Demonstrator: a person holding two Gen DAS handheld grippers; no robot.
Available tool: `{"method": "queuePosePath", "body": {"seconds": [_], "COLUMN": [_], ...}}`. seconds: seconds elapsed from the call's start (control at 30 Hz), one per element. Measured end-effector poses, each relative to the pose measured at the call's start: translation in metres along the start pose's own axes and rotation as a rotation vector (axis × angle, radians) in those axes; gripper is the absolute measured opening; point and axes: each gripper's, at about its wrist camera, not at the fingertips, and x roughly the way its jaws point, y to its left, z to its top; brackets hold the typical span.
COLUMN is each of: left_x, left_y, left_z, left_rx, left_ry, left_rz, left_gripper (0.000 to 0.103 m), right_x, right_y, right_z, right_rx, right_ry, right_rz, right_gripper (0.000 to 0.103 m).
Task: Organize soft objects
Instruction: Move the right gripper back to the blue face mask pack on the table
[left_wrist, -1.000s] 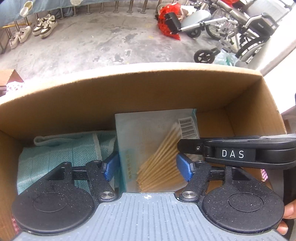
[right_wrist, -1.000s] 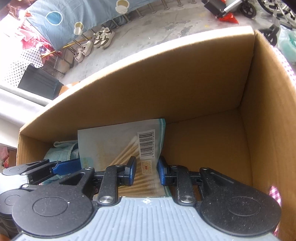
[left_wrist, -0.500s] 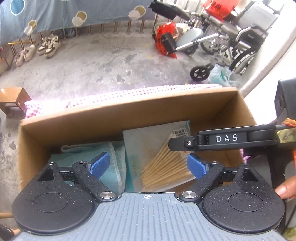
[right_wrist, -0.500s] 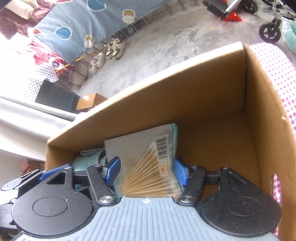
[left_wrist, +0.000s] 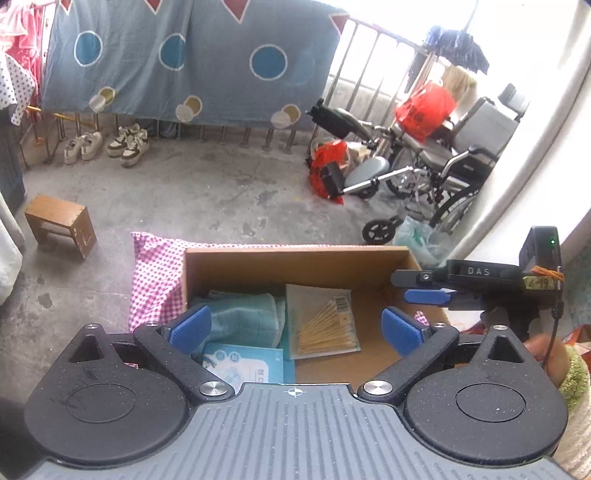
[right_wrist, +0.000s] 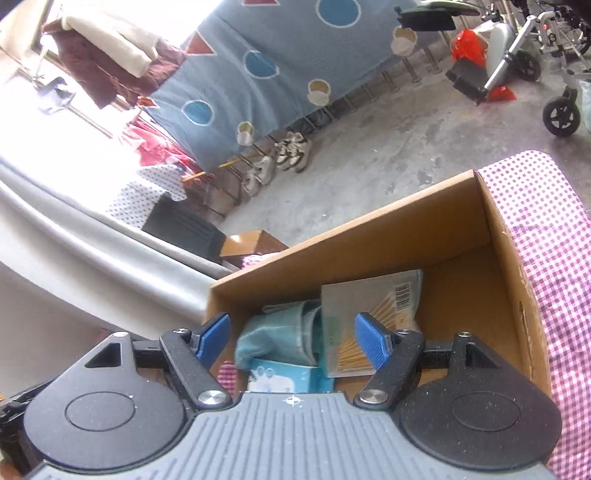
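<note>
Inside, one cardboard box is holding one teal towel, one swab packet and one blue packet; both the left gripper and the right gripper are opening, gripping nothing.

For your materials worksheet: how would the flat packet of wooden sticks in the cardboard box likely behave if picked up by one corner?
The packet of sticks looks thin, so probably light. Its film wrapper may be slippery. The sticks inside likely stiffen it lengthwise, though it might sag across.

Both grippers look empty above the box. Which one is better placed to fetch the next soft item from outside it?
Probably right. The right gripper sits beside the cardboard box, near a fuzzy green object at the frame edge. The left gripper is centred over the box. Both jaws are opening, nothing between them.
</note>
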Motion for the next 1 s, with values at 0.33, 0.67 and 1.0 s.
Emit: {"method": "queuePosePath", "body": {"seconds": [0.33,0.67,1.0], "left_x": [-0.062,0.000,0.060], "left_y": [0.031,0.056,0.053], "left_z": [-0.111,-0.207,-0.217], "left_rx": [0.004,0.013,0.137], "left_ry": [-0.074,0.006,0.130], "left_rz": [-0.016,0.005,-0.014], "left_gripper": [0.102,0.085,0.075], "right_x": [-0.079,0.006,0.049], "right_y": [0.040,0.024,0.014], "right_z": [-0.131,-0.285,-0.315], "right_rx": [-0.028,0.089,0.084], "right_ry": [-0.054,0.131,0.215], "right_rz": [0.244,0.060,-0.101], "right_gripper": [0.080,0.075,0.069]}}
